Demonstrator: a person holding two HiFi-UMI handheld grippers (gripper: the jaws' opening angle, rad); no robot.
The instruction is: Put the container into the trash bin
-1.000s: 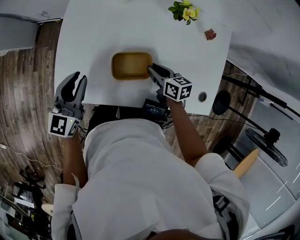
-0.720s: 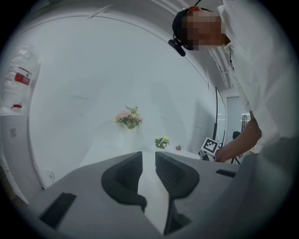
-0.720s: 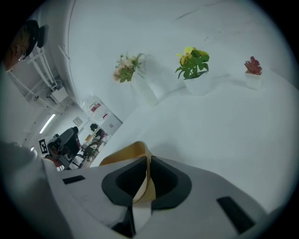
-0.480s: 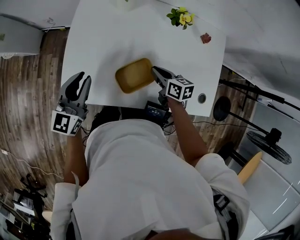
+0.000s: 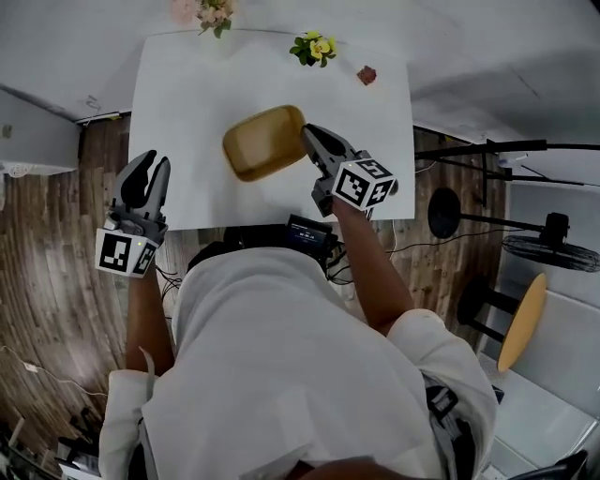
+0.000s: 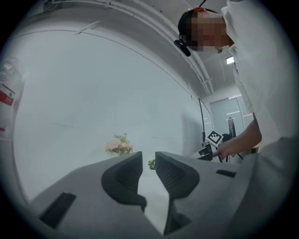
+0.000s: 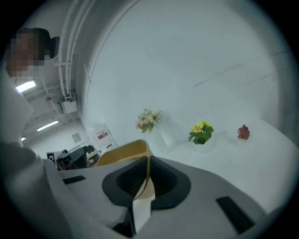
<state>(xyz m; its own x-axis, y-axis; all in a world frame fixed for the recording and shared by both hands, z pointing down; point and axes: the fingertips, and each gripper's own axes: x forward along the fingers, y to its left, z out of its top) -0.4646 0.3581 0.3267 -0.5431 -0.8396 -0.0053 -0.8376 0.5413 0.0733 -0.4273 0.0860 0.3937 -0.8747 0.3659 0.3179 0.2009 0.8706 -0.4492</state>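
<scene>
A brown oval container (image 5: 263, 142) hangs tilted above the white table (image 5: 187, 84). My right gripper (image 5: 309, 136) is shut on its right rim. In the right gripper view the thin rim of the container (image 7: 122, 154) is pinched between the pads of the right gripper (image 7: 148, 163). My left gripper (image 5: 150, 164) is off the table's left edge, over the wooden floor. In the left gripper view the left gripper (image 6: 148, 161) points level, its jaws a little apart with nothing between them.
Pink flowers (image 5: 208, 11), yellow flowers (image 5: 315, 47) and a small red ornament (image 5: 367, 74) stand along the table's far edge. A black device (image 5: 307, 234) sits by the near edge. A round stool (image 5: 442, 212) and stands occupy the floor at the right.
My right gripper closed on the container's rim and lifted it off the table, so it now tilts. My left gripper rose beside the table.
</scene>
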